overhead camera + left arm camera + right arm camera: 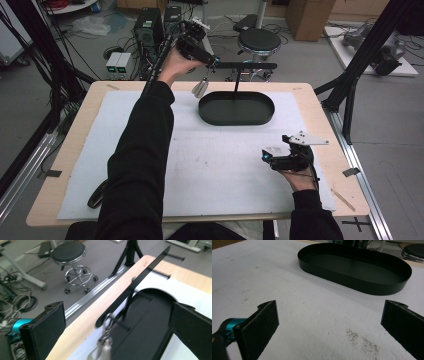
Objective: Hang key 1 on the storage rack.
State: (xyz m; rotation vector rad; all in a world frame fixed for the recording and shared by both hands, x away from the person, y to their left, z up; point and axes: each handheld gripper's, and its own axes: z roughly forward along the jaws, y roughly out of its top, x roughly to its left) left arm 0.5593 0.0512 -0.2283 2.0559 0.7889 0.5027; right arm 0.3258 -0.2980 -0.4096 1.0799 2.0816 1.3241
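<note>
Near: right gripper [274,151] hovered over rough white felt mat [220,175], black padded jaws wide apart, nothing btwn. Farther: matte black oval metal tray [237,108] w/ thin T-shaped stand. At its crossbar's left end hung shiny silver metal clip [104,341]; left gripper [214,61] jaws spread either side, not touching.

Even, soft overhead light leaves faint shadows on the worktop [240,165], while the hanging metal clip [105,342] blurs in the left gripper view.
</note>
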